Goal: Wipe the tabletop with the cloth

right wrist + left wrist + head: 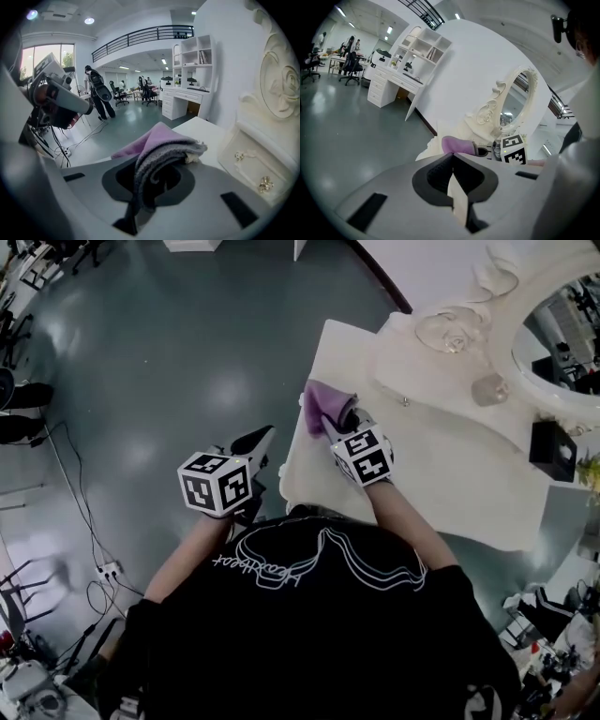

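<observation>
Found purple cloth (322,401) clamped in right gripper (343,418) at dressing-table top (450,479) near corner; left gripper (259,439) closed, empty, beside table; judged wiping barely begun, nearly whole surface remaining

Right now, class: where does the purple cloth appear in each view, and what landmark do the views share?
Head view: upper centre, purple cloth at the tabletop's left edge, in the right gripper.
Left gripper view: centre, just above the shut jaws.
Right gripper view: centre, clamped between the jaws.
Shared landmark: the carved mirror frame.
</observation>
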